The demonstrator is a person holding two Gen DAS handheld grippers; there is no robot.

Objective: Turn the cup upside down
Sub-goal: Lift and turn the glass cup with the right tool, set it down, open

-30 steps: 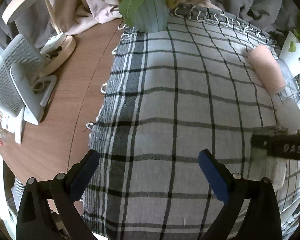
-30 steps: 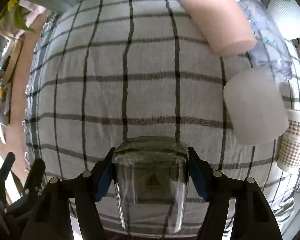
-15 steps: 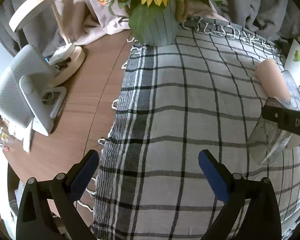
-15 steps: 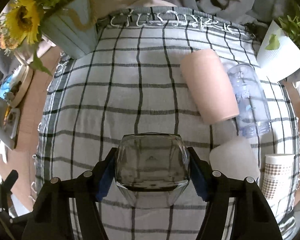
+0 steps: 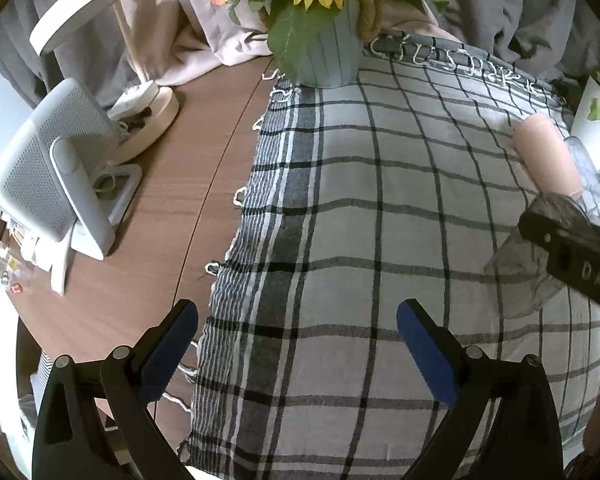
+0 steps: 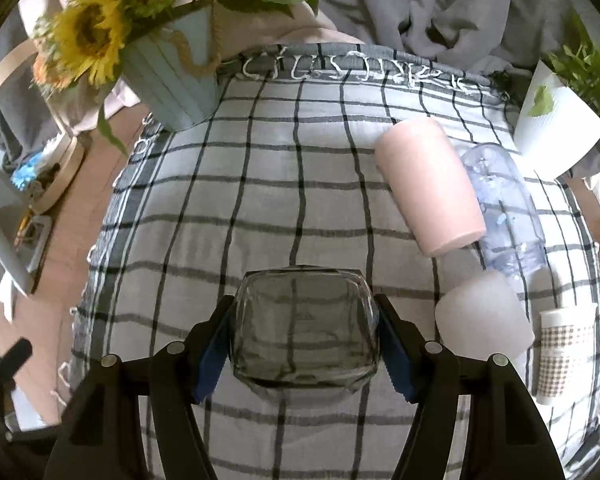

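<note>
The smoky glass cup point(image 6: 305, 328) is clamped in the right gripper point(image 6: 305, 346), seemingly lifted above the checked cloth point(image 6: 260, 184) near its front edge; rotation should be finished before lowering. The left gripper point(image 5: 298, 344) is spread, empty.

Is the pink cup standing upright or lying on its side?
On its side. The pink cup lies lengthwise on the checked cloth, its long wall against the fabric, beside a clear cup that also lies down.

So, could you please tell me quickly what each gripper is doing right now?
Left gripper: open, holding nothing, above the checked cloth.
Right gripper: shut on the clear glass cup, lifted off the cloth.
</note>
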